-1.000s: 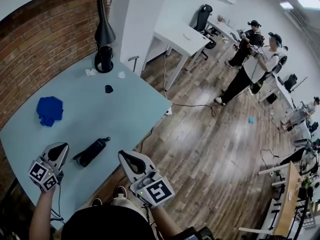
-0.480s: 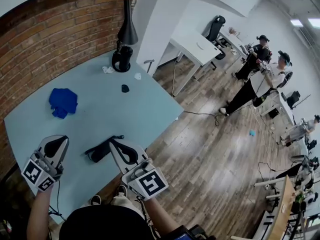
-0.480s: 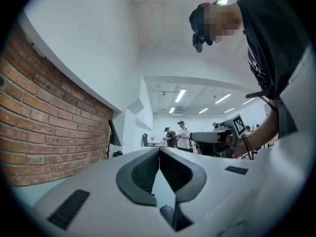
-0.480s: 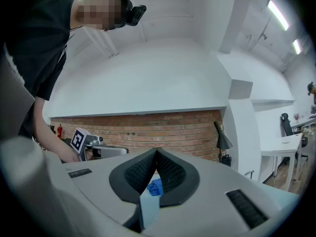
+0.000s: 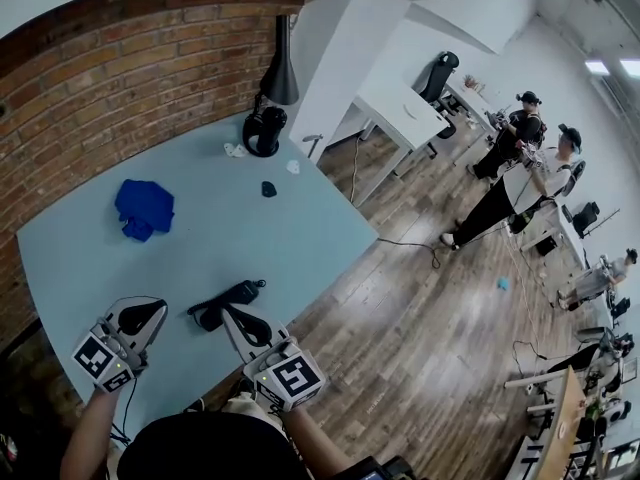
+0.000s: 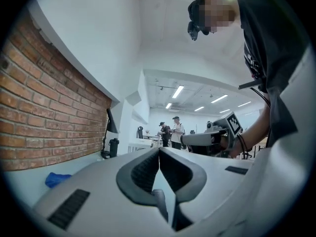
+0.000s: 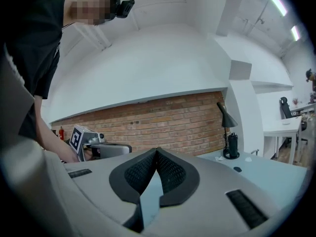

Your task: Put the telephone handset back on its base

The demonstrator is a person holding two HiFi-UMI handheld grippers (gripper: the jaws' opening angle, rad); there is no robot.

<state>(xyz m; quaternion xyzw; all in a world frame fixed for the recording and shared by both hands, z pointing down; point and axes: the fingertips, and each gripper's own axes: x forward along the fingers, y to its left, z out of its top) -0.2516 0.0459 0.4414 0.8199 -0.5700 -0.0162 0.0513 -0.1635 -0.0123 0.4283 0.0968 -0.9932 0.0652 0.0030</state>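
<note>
A black telephone point(image 5: 226, 302) with a cord lies near the front edge of the light blue table point(image 5: 260, 238); I cannot tell handset from base. My right gripper point(image 5: 233, 314) is shut and empty, its tip just at the telephone's near side. It also shows shut in its own view point(image 7: 157, 152). My left gripper point(image 5: 152, 312) hovers to the telephone's left, shut with nothing held, its pads meeting in its own view point(image 6: 159, 150). Neither gripper view shows the telephone.
A blue cloth point(image 5: 145, 208) lies mid-table near the brick wall. A black lamp point(image 5: 268, 120), a small black object point(image 5: 268, 189) and white bits point(image 5: 235, 150) sit at the far end. People point(image 5: 520, 163) stand across the wooden floor by white desks point(image 5: 405, 108).
My right gripper has moved left, from off to the telephone's right to its near side. The left gripper stays to its left. The head view has shifted, so the table sits further right.
</note>
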